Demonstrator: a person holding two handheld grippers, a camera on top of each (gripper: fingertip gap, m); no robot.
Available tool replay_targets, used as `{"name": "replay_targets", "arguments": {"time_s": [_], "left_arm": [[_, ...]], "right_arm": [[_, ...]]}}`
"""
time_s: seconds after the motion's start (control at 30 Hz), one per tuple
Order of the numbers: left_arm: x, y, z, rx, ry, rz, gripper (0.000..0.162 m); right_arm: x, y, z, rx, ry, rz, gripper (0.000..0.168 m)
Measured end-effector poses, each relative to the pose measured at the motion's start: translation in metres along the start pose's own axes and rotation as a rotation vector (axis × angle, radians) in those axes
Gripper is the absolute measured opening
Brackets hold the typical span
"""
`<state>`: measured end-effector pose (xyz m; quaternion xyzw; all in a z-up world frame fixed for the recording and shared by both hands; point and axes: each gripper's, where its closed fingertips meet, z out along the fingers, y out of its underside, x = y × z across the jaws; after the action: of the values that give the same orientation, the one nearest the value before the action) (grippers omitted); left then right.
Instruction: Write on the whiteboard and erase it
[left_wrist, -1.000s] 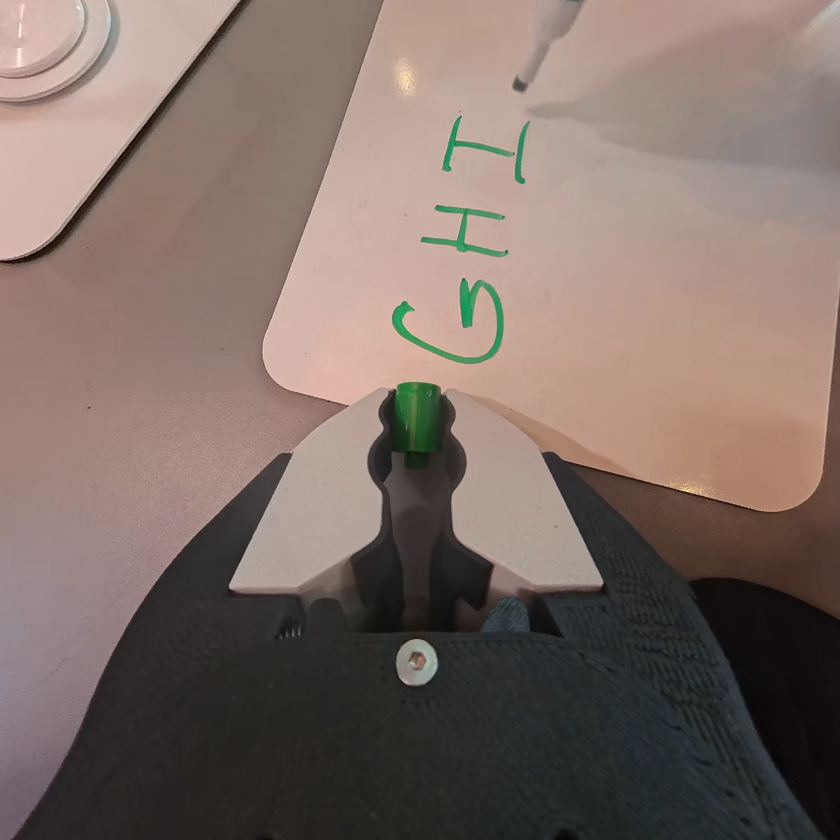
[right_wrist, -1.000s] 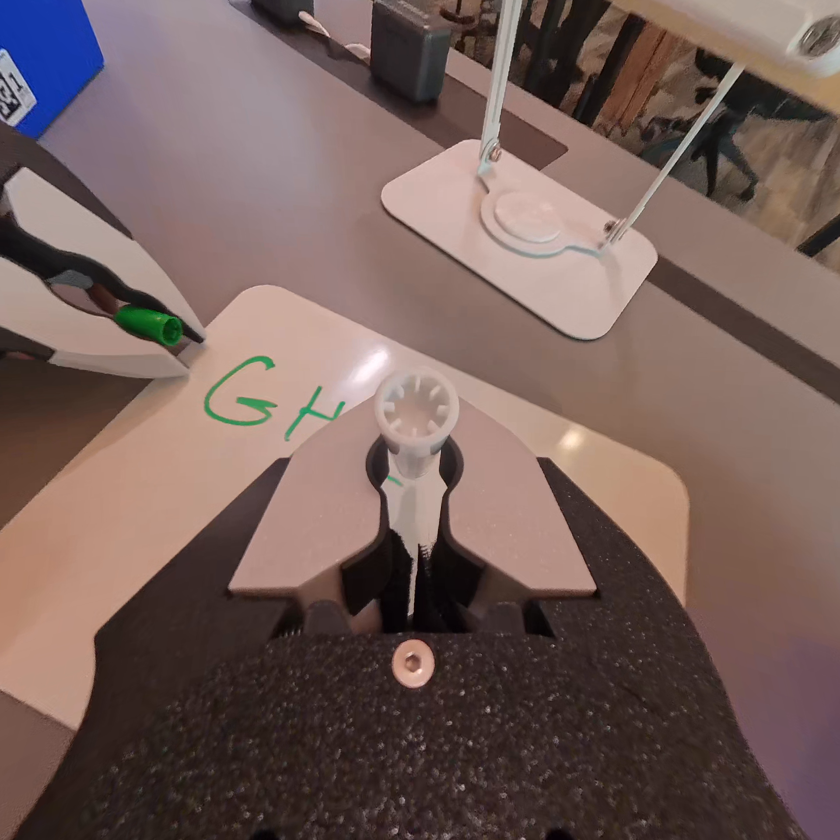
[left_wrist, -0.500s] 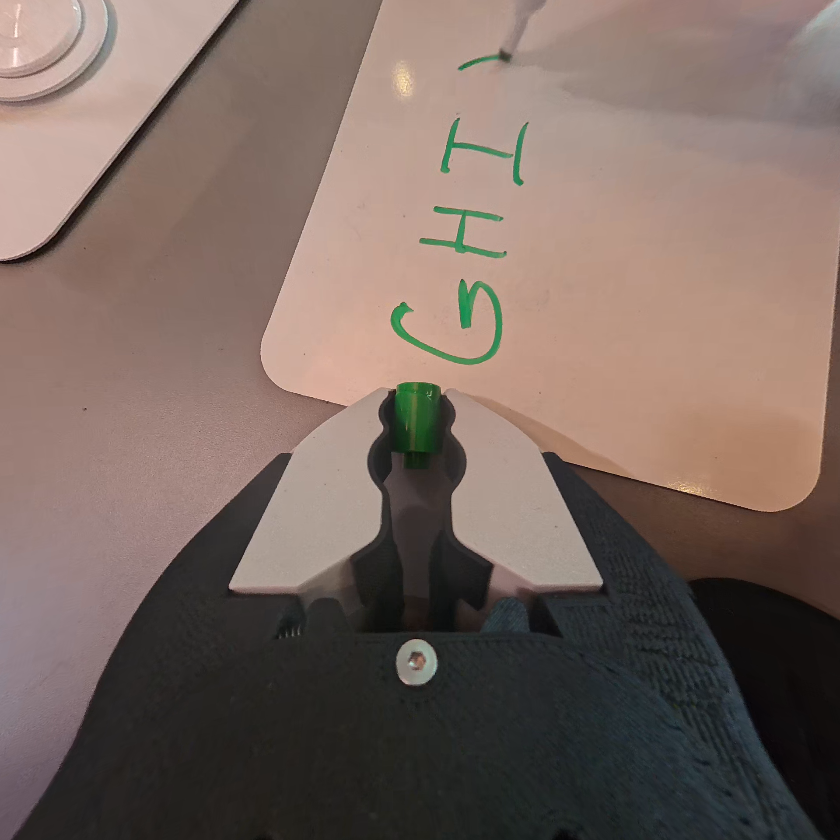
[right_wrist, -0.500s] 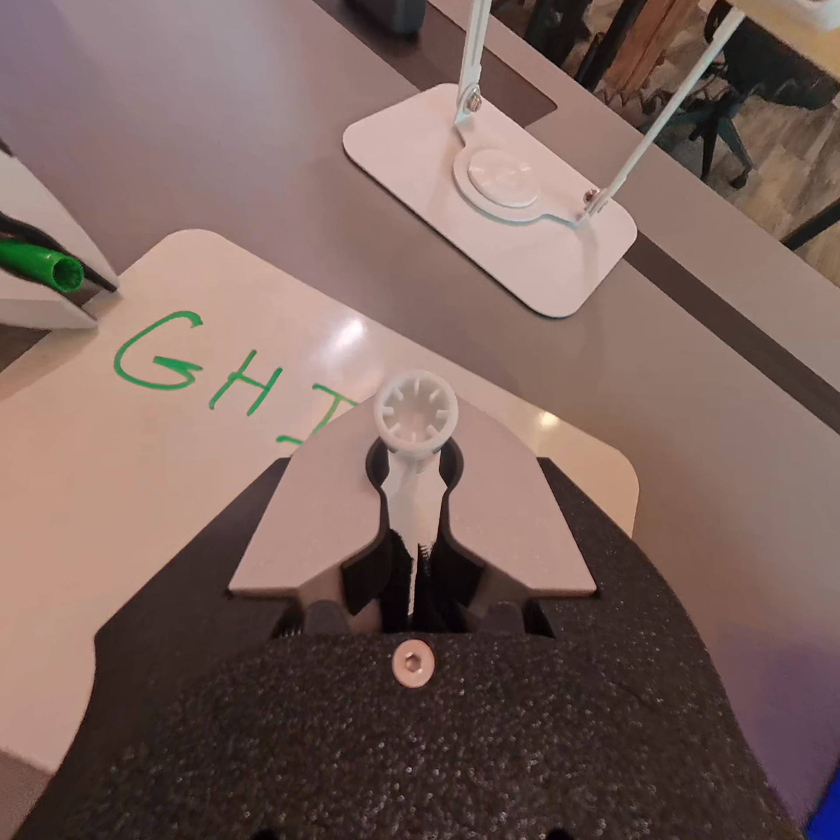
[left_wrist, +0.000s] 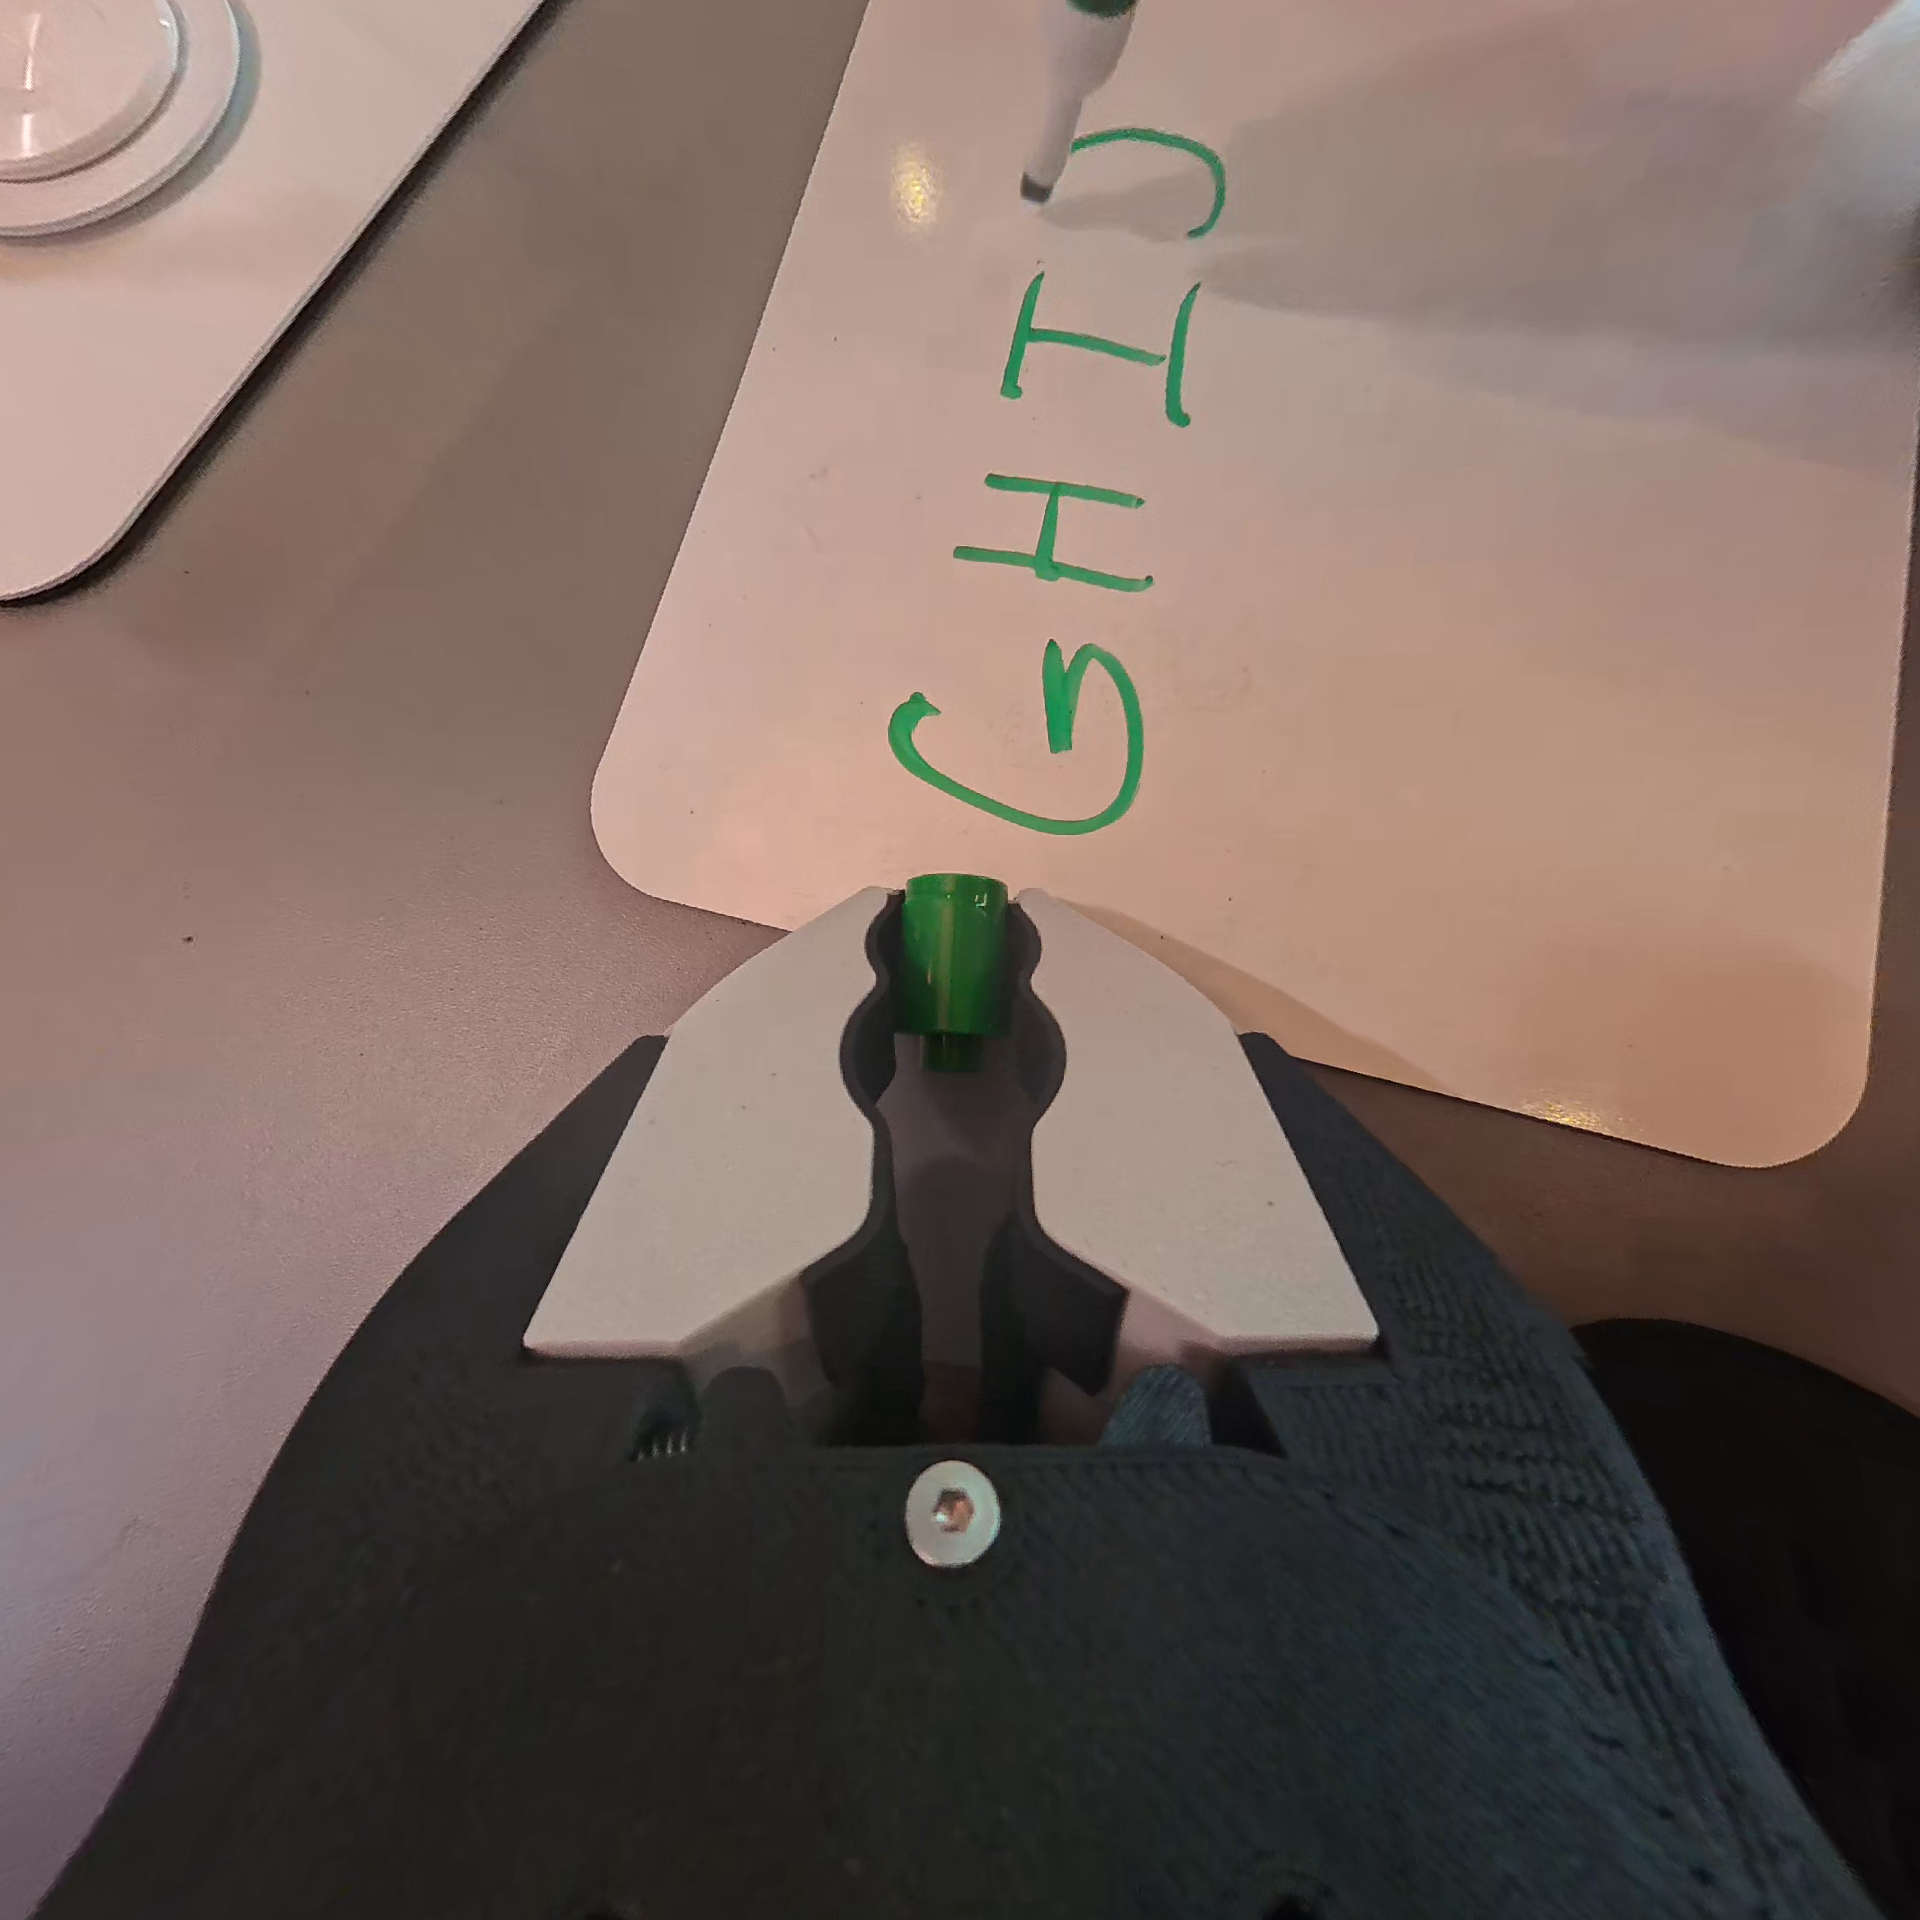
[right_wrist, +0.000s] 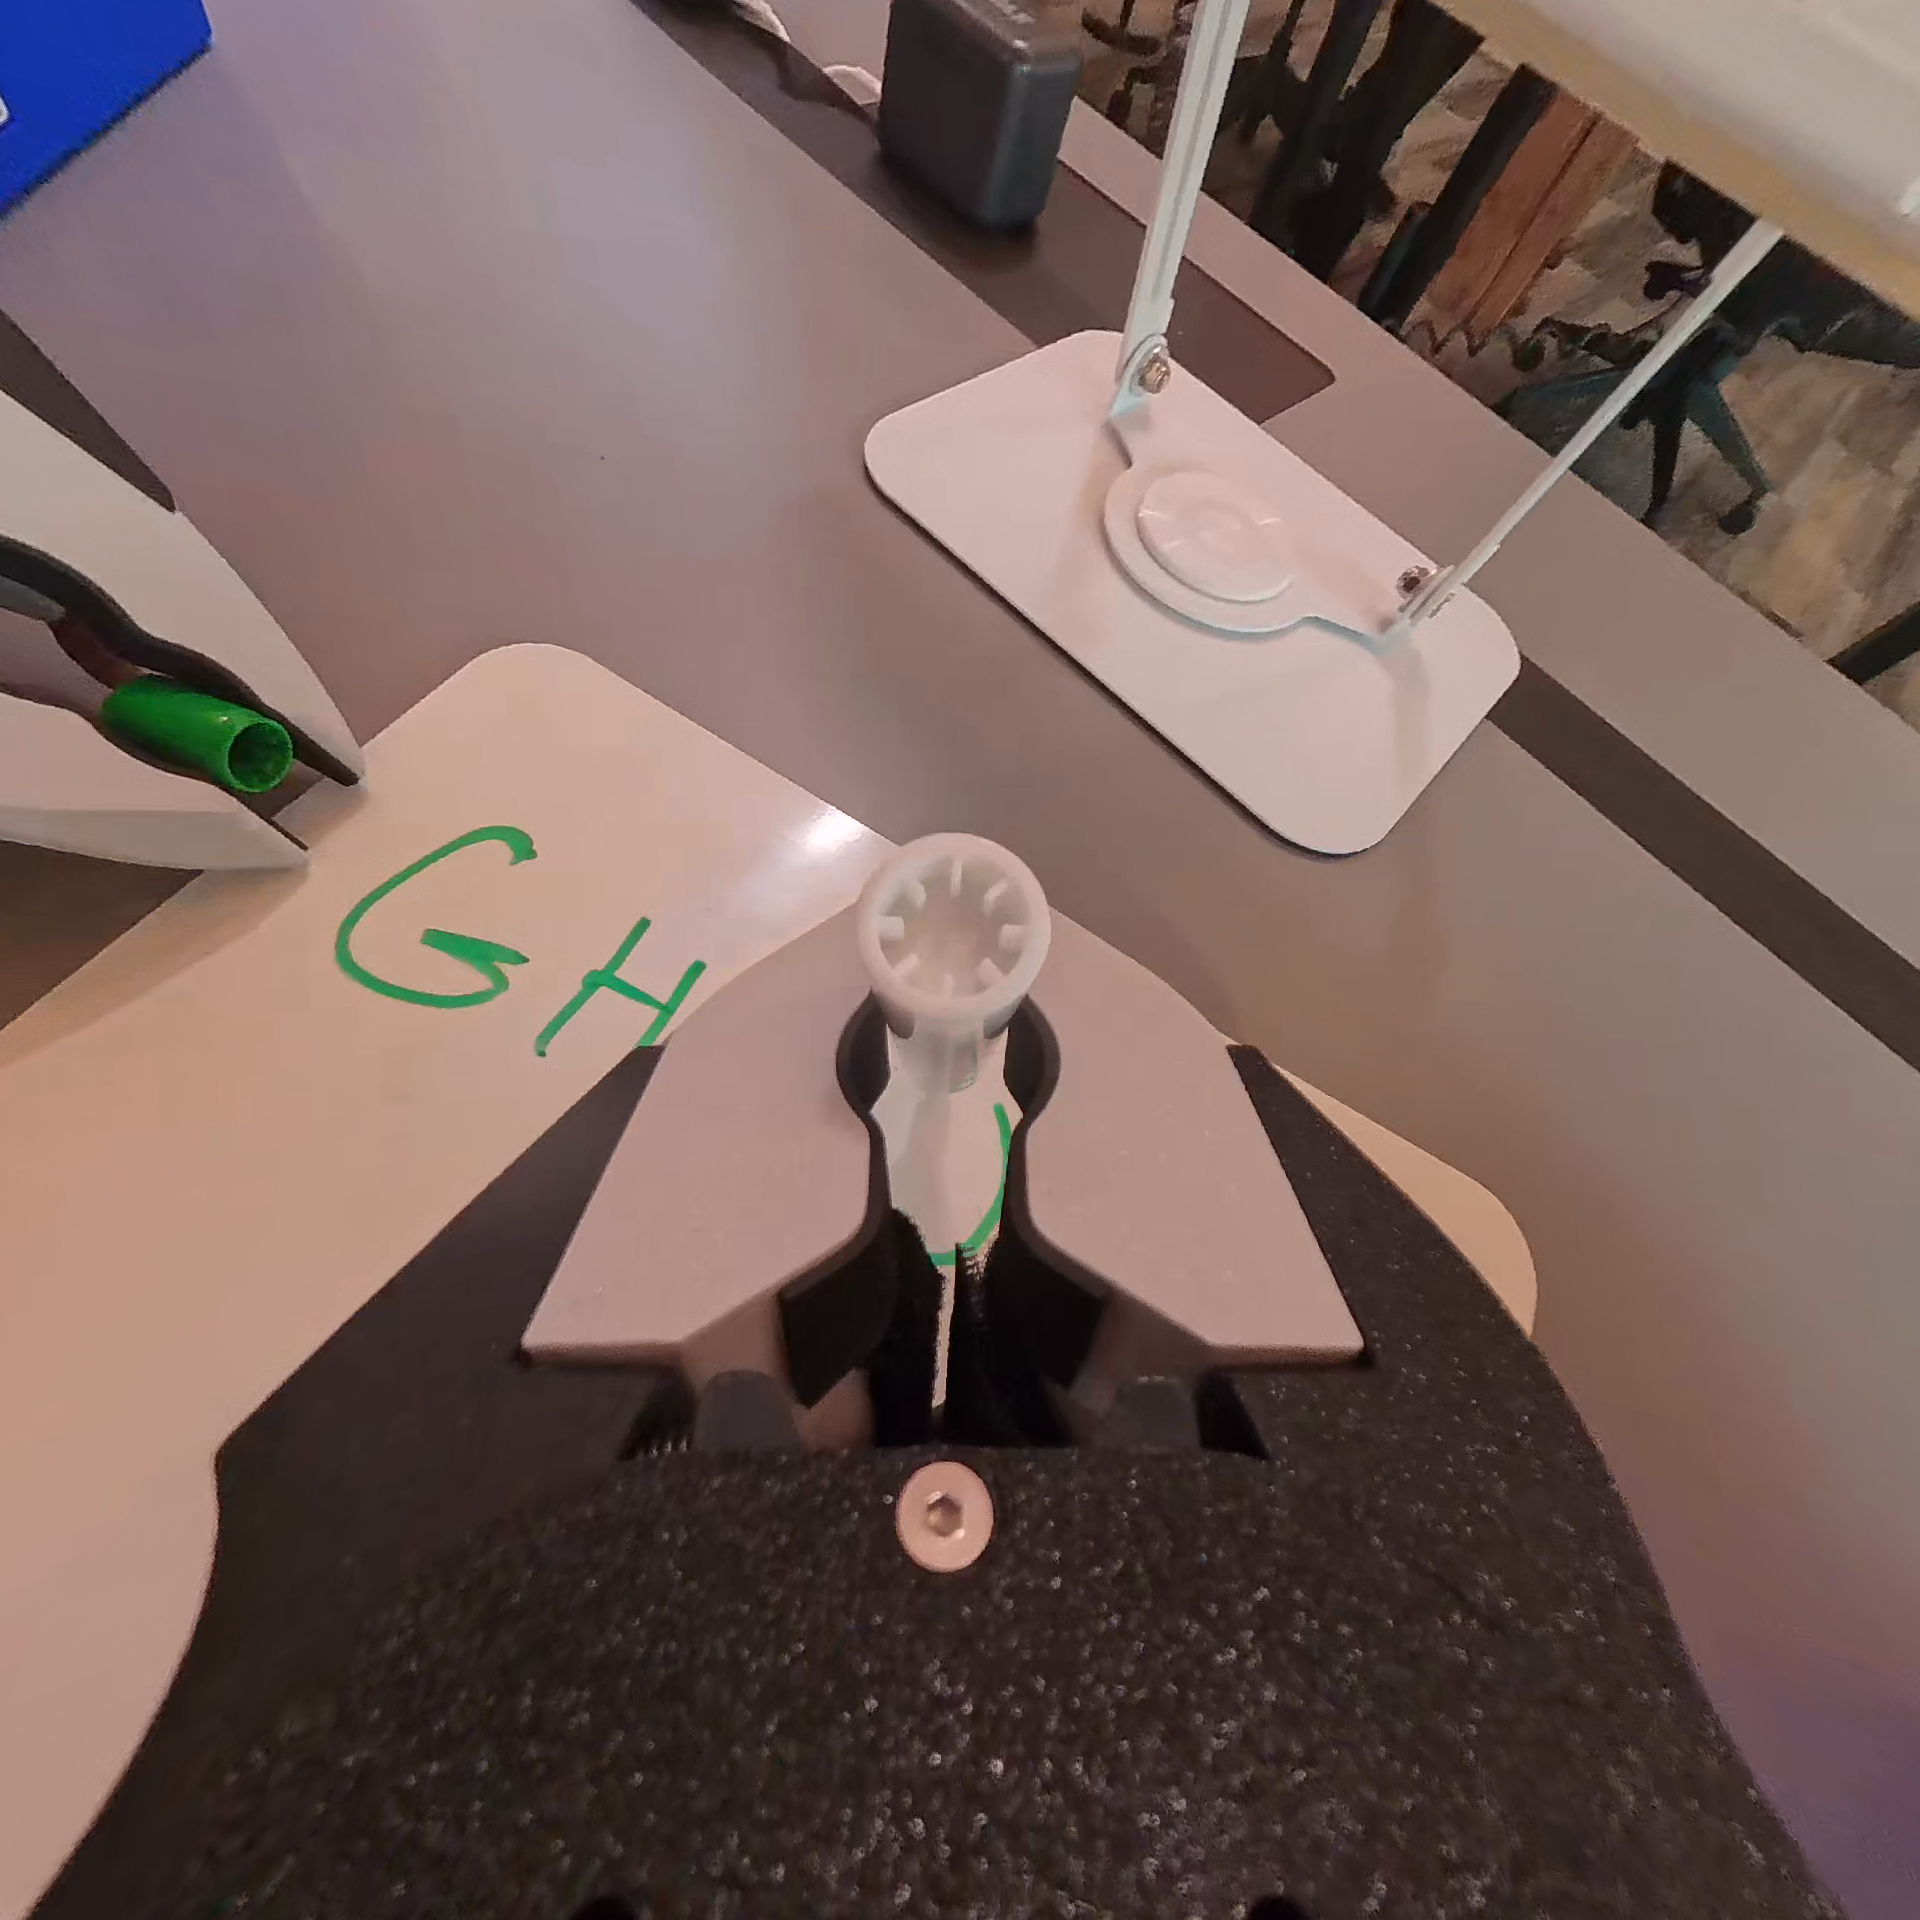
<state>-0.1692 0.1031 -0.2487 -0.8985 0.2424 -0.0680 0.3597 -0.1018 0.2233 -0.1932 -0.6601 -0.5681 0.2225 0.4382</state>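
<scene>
In the left wrist view we see our left gripper (left_wrist: 951, 914) with jaws closed on a green marker cap (left_wrist: 951, 961) at the near edge of the whiteboard (left_wrist: 1455, 675), which lies flat on the surface (left_wrist: 312, 831) bearing green handwriting (left_wrist: 1060, 582). In the right wrist view our right gripper (right_wrist: 951, 1049) clamps the white marker (right_wrist: 951, 997) over the board.

The flat white rounded-corner whiteboard (left_wrist: 1455, 675) is carrying bright green handwritten strokes (left_wrist: 1049, 582). The small glossy green plastic cap (left_wrist: 951, 961) is showing between pale grey fingers (left_wrist: 748, 1164) on a black textured body. The white plastic marker barrel (right_wrist: 951, 966) is ending in what looks like a dark tip (left_wrist: 1036, 189). The counter (left_wrist: 312, 831) is appearing matte grey-brown, the metal lamp base (right_wrist: 1247, 644) white.
</scene>
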Motion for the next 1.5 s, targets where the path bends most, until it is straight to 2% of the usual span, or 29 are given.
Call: {"name": "replay_targets", "arguments": {"time_s": [0.17,0.33,0.5,0.77,0.9,1.07,1.27,1.5], "left_arm": [[0.0,0.0,0.0,0.002,0.004,-0.002,0.019],[0.001,0.0,0.0,0.004,0.006,-0.001,0.019],[0.001,0.0,0.001,0.006,0.006,0.0,0.019],[0.002,-0.001,0.001,0.004,0.008,0.005,0.019],[0.002,-0.001,0.001,0.005,0.01,0.007,0.019],[0.002,-0.001,0.001,0.007,0.014,0.002,0.019],[0.002,-0.001,0.001,0.007,0.014,0.004,0.018],[0.002,-0.001,0.001,0.012,0.022,-0.004,0.018]], "right_arm": [[0.031,0.018,-0.007,-0.054,0.083,0.018,0.018],[0.051,0.016,-0.015,0.003,0.098,0.034,0.018],[0.048,0.024,-0.014,-0.009,0.063,0.03,0.018],[0.032,0.038,-0.044,-0.051,0.045,0.056,0.018],[0.05,0.026,-0.032,-0.004,0.069,0.057,0.018],[0.062,0.03,-0.017,-0.02,0.072,0.056,0.018],[0.037,0.035,-0.033,-0.05,0.04,0.055,0.018],[0.054,0.044,-0.04,-0.074,0.084,0.103,0.018]]}}
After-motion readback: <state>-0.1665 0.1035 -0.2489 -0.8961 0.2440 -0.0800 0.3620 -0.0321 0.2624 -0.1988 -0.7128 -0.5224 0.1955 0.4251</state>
